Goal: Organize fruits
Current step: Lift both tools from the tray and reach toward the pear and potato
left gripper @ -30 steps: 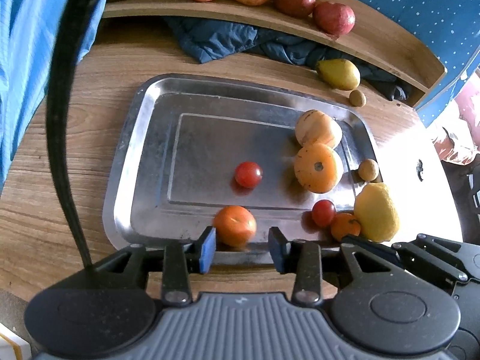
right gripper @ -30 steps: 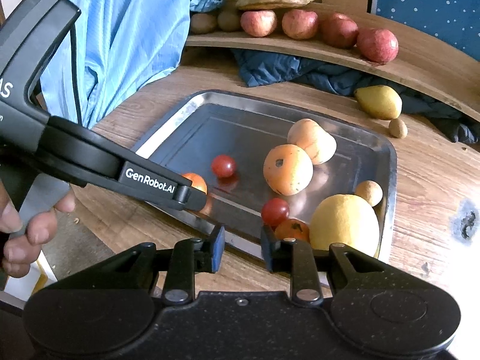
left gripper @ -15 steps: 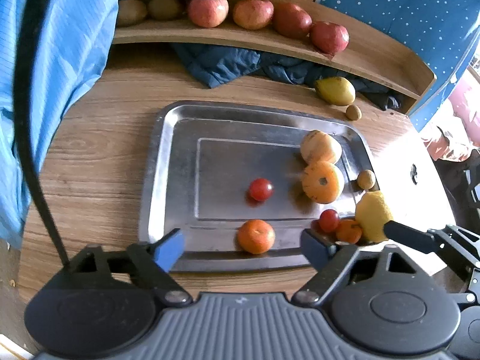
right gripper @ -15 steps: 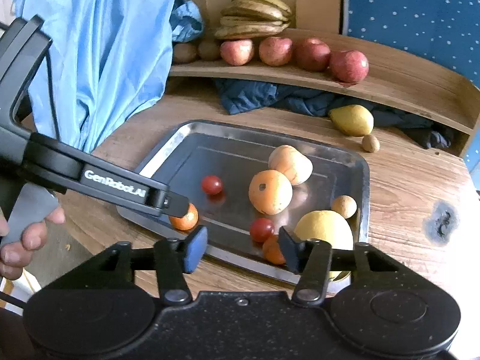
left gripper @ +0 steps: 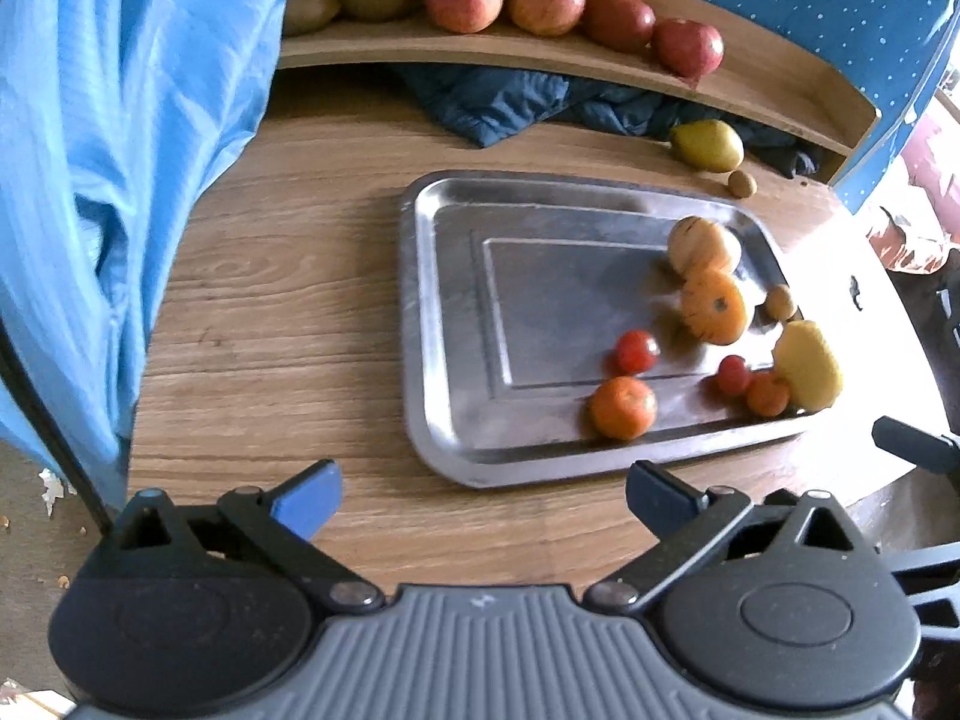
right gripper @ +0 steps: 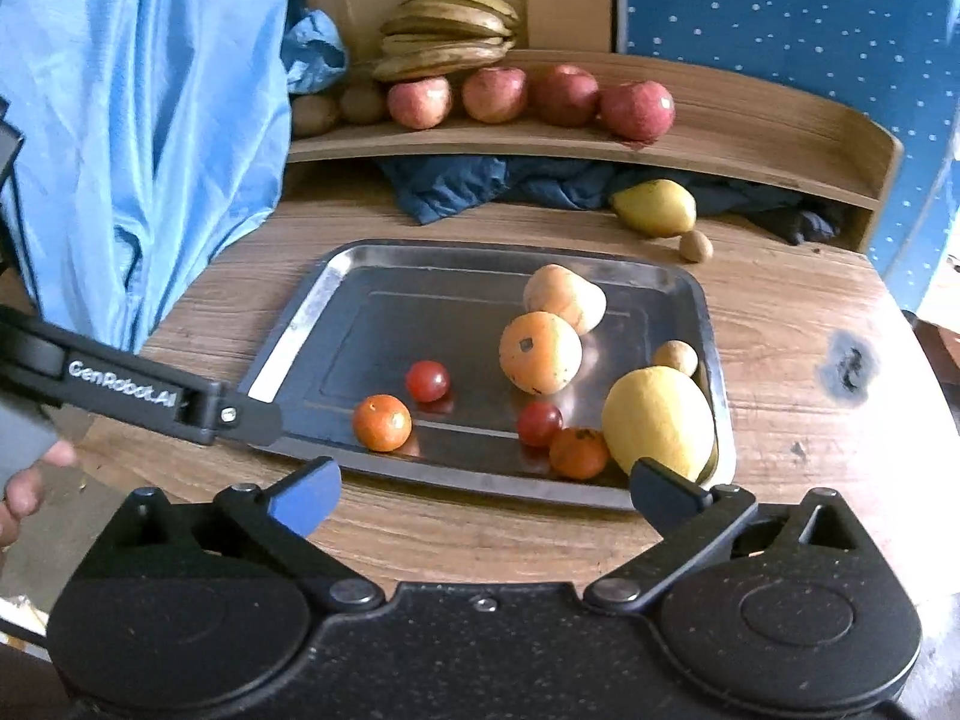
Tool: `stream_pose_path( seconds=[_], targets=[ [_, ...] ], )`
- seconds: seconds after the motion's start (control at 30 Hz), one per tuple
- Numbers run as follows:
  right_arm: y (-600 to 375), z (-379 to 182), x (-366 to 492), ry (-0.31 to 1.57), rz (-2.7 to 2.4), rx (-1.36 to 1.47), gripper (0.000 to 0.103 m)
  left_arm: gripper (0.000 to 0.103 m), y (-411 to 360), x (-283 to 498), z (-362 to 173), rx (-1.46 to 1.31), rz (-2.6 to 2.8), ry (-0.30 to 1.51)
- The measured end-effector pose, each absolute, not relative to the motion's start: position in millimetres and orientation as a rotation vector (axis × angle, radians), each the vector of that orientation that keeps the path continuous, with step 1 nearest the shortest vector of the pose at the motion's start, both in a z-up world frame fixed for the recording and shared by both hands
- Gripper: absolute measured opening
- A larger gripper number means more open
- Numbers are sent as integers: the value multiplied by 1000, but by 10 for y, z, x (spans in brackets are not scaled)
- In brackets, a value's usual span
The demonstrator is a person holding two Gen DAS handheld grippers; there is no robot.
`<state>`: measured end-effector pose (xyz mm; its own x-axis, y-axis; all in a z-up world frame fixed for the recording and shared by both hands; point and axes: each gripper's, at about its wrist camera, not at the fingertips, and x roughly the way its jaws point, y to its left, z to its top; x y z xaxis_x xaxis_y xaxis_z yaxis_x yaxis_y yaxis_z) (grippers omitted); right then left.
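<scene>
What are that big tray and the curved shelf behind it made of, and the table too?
The tray looks like metal, probably steel: grey, shiny, mirroring the fruit, with a pressed rim. The shelf looks like light wood or plywood with a smooth finish and a faint grain. The table shows bold wood grain, though it could be a printed laminate; a dark scuff marks it.

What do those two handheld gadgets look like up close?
The left gripper has a ribbed grey body, black linkage arms and blue pads on its fingers. The right gripper has a speckled black body. White GenRobot.AI lettering marks the left one's side.
</scene>
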<state>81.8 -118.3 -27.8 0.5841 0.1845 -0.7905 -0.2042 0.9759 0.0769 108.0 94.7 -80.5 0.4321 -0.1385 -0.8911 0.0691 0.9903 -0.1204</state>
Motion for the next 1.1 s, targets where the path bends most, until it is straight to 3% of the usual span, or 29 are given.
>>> stream_pose_path(
  seconds=[0.5,1.1],
  targets=[
    [-1333,-292,844,940,101,-36,102,103,1066,1238,-905,-61,-77,1147],
    [-2194,-322,1525,914,246,-60,102,103,258,1652,-813,-90,52,1120]
  ],
)
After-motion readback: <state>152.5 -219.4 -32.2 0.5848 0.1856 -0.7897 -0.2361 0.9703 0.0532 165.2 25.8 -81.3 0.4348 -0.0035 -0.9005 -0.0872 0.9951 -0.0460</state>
